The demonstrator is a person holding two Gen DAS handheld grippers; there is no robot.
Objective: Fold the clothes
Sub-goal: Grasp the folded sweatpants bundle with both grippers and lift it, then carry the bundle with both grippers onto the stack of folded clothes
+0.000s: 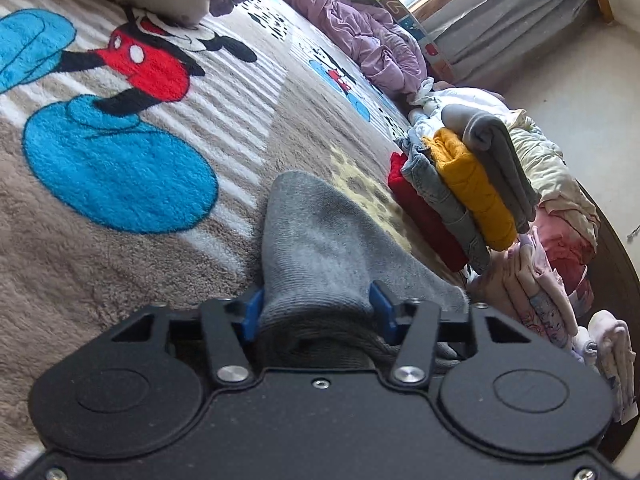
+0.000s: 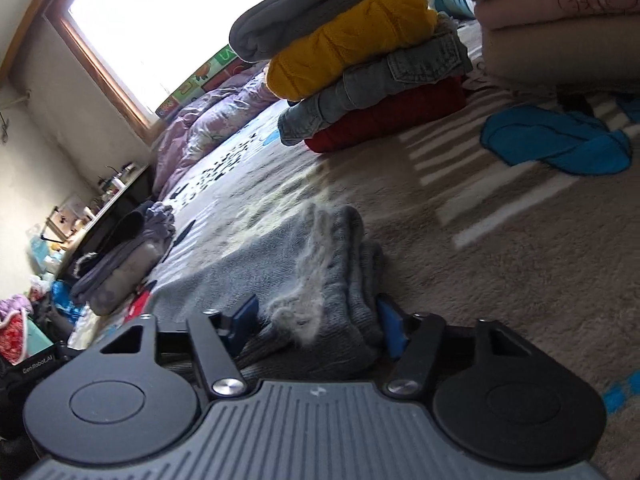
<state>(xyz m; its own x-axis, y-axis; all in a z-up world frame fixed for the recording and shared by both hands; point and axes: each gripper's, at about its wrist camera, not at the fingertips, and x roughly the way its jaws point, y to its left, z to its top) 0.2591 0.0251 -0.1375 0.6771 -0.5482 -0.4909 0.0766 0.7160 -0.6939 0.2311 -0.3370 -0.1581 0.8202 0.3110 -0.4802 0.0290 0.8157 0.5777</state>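
Note:
A grey knit garment (image 1: 320,240) lies folded on the plush cartoon-print blanket (image 1: 120,208). My left gripper (image 1: 318,312) has its blue pads on either side of one thick folded end and is shut on it. In the right wrist view the same grey garment (image 2: 280,248) shows a fuzzy lining at its folded edge. There my right gripper (image 2: 320,320) is shut on the bunched layers of that end. Beyond it stands a stack of folded clothes (image 1: 468,184), grey on yellow on denim on red, and that stack (image 2: 360,60) also appears in the right wrist view.
Pink and cream folded clothes (image 1: 560,264) pile up at the bed's right edge. A rumpled purple duvet (image 1: 360,28) lies under the window (image 2: 168,12). Pillows and dark clothes (image 2: 120,260) sit at the far side, with a cluttered shelf (image 2: 80,216) behind.

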